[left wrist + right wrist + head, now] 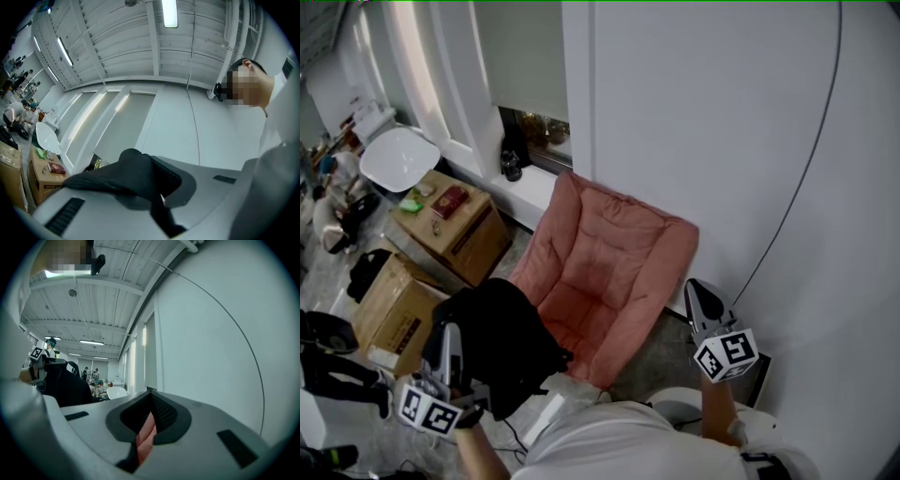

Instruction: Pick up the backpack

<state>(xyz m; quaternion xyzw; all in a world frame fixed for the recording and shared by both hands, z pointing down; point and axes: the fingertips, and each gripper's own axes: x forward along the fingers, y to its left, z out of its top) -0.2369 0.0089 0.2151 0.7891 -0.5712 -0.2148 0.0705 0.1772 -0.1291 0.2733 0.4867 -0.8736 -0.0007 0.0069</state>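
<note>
The black backpack [502, 342] hangs off the floor in front of a pink folding chair [600, 272], at the lower left of the head view. My left gripper [450, 330] is shut on the pack's top. In the left gripper view a fold of the black backpack fabric [136, 176] is pinched where the jaws of the left gripper [157, 187] meet. My right gripper [698, 289] is held up to the right of the chair, near the white wall, shut with nothing in it. In the right gripper view the right gripper [149, 401] shows only a pink sliver of chair [145, 434], with the backpack [65, 385] at left.
Two cardboard boxes [455, 230] [398, 309] stand left of the chair, with a white round seat [398, 157] behind them. A white wall [722, 141] with a thin cable [811, 159] runs along the right. Dark items sit on the window sill [514, 155]. People [96, 385] are far off.
</note>
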